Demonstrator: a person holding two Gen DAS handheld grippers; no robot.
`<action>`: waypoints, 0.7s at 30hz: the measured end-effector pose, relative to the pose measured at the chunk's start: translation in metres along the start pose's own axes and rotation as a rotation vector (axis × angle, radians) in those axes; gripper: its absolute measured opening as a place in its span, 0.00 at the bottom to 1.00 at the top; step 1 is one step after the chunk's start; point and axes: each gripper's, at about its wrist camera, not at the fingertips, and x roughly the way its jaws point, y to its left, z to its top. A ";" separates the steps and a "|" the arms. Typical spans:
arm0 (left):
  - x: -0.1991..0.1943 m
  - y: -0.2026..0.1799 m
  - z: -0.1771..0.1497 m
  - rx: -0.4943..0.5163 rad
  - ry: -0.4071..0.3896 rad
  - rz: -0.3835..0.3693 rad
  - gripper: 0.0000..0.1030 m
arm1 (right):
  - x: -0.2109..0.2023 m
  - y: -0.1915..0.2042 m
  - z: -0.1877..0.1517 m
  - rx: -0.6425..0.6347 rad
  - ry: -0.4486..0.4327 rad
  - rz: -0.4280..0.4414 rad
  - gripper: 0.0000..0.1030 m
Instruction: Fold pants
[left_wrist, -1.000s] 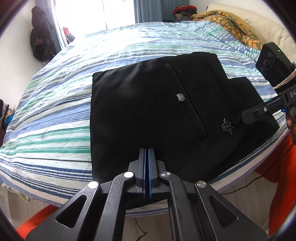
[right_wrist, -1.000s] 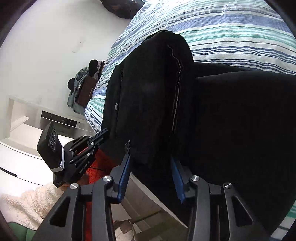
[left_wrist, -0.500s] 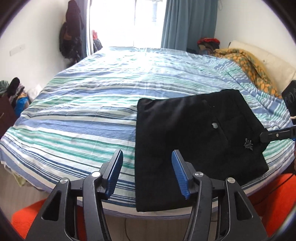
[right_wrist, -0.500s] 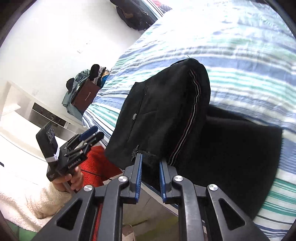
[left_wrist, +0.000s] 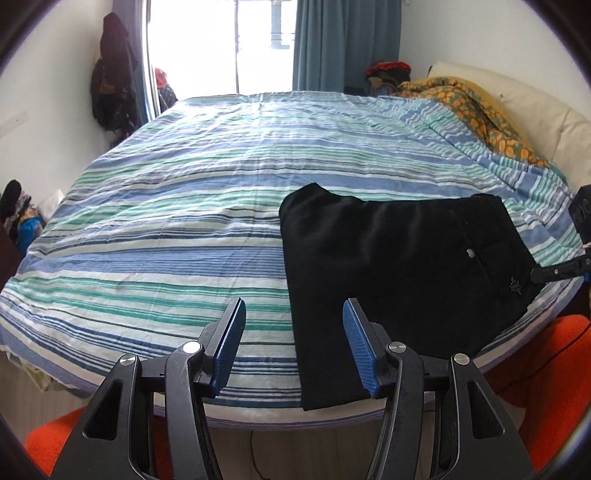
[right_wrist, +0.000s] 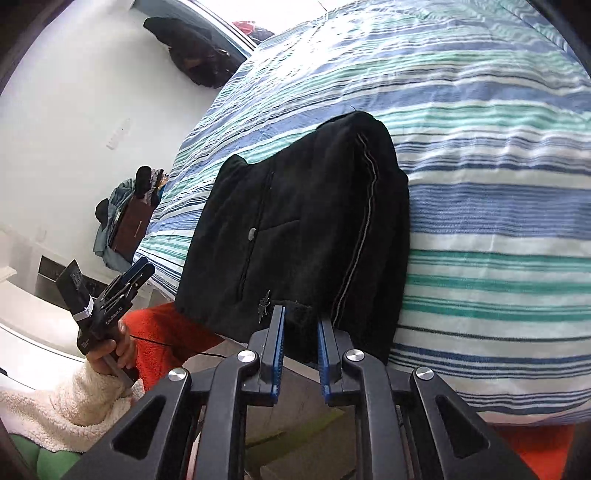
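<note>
The left gripper (left_wrist: 291, 345) has let go and backed off wide open, the right gripper (right_wrist: 298, 350) has parted narrowly off the pants (left_wrist: 399, 266), so the folded pants lie finished at the bed's (left_wrist: 184, 221) near right edge.

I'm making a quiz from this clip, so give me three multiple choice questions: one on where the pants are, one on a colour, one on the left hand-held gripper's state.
1. The pants lie: A on the floor, B on the bed near its edge, C on a chair.
2. The pants are: A black, B red, C white.
3. The left hand-held gripper is: A shut on the pants, B open, C out of view.

B: the folded pants rest on the striped sheet by the near edge.
A: the cloth is black.
B: its blue pads stand apart, holding nothing.
</note>
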 end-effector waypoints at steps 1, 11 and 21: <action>0.002 -0.002 0.000 0.006 0.004 -0.004 0.55 | 0.006 -0.002 0.000 0.013 0.000 -0.003 0.15; 0.024 -0.041 -0.013 0.140 0.076 -0.011 0.56 | -0.005 0.003 0.016 -0.049 -0.035 -0.189 0.31; 0.037 -0.047 -0.020 0.164 0.135 -0.017 0.56 | 0.031 0.062 0.096 -0.229 -0.185 -0.300 0.31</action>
